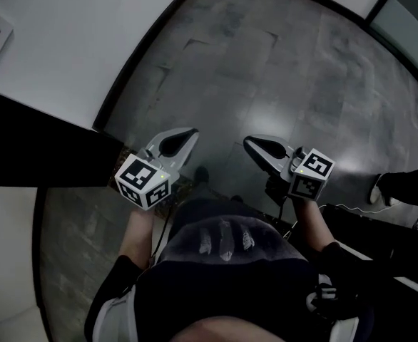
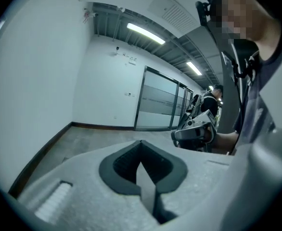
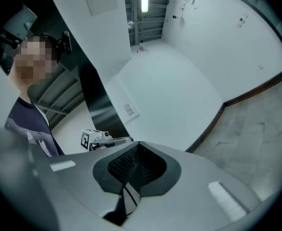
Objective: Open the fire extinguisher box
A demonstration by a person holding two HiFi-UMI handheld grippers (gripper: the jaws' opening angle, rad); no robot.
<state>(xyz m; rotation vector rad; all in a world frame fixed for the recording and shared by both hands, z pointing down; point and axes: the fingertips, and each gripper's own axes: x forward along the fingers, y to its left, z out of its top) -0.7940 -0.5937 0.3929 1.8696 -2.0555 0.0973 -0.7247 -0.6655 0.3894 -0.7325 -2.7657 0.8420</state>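
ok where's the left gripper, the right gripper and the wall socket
left gripper [image 1: 192, 132], head view, its closed tips
right gripper [image 1: 249, 142], head view, its closed tips
wall socket [image 3: 130, 109], right gripper view, middle of its plate

Floor [image 1: 266, 70] open ahead; wall [image 1: 73, 48] with dark skirting near on left; another person's leg [image 1: 409, 182] at right; small gap between left gripper [image 1: 191, 134] and right gripper [image 1: 250, 142] tips

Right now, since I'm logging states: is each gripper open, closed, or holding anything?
Left gripper: closed, holding nothing.
Right gripper: closed, holding nothing.
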